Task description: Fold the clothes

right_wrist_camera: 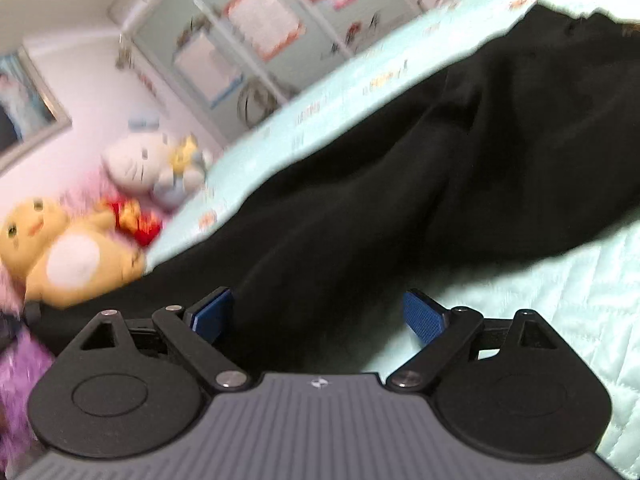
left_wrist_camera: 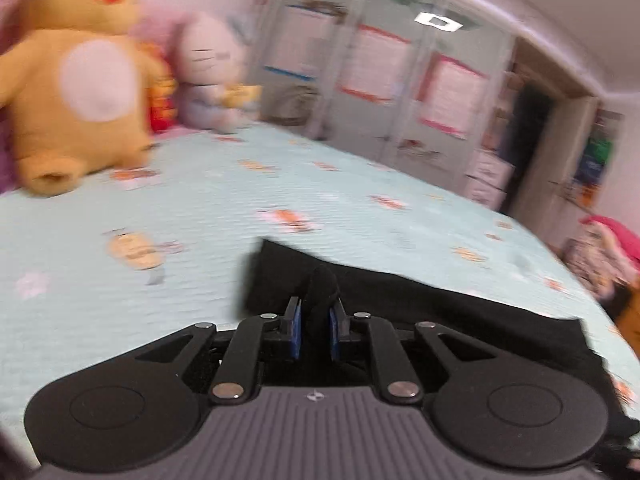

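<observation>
A black garment (left_wrist_camera: 440,312) lies spread over the pale green bedcover (left_wrist_camera: 240,200). My left gripper (left_wrist_camera: 316,320) is shut on a bunched fold of it, and the dark cloth sticks up between the blue pads (left_wrist_camera: 295,326). In the right wrist view the same black garment (right_wrist_camera: 440,160) stretches in long folds from the upper right down toward the camera. My right gripper (right_wrist_camera: 320,314) stands open wide just above the bedcover (right_wrist_camera: 560,300). The cloth's edge lies between its fingers beside the left pad (right_wrist_camera: 212,316), and the pads do not press on it.
A big yellow plush toy (left_wrist_camera: 76,92), a red plush (left_wrist_camera: 162,100) and a white cat plush (left_wrist_camera: 208,72) sit at the head of the bed. A glass-fronted wardrobe (left_wrist_camera: 380,72) lines the far side, with a dark doorway (left_wrist_camera: 528,140) right of it. Pink things (left_wrist_camera: 608,248) pile beyond the bed's right edge.
</observation>
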The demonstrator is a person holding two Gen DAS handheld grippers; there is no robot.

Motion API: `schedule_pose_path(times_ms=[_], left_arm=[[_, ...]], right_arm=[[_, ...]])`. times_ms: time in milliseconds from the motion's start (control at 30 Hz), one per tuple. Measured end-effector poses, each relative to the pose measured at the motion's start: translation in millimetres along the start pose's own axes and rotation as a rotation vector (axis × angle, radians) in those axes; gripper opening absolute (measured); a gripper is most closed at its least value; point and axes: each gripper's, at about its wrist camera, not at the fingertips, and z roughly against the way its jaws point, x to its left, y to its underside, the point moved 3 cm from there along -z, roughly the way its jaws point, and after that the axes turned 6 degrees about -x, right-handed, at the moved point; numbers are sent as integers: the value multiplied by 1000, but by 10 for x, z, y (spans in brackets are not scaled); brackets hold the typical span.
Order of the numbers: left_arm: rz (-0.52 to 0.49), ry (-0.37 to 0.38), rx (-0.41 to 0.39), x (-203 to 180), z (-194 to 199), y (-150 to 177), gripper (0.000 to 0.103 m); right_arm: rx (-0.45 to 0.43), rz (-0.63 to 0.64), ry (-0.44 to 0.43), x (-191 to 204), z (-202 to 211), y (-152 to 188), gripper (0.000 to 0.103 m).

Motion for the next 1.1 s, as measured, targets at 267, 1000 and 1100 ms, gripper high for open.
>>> schedule_pose_path(times_ms=[267,1000,1100], left_arm=[[69,-81,103,170,-329,402,14],[225,-85,1,248,57,130,51],[141,58,71,-66,130,280,57]], right_arm=[[-35,44,132,-93,88,46,91],[-55,-63,291,-647,13,-113,92],[-56,-57,290,-655,8,-105,92]])
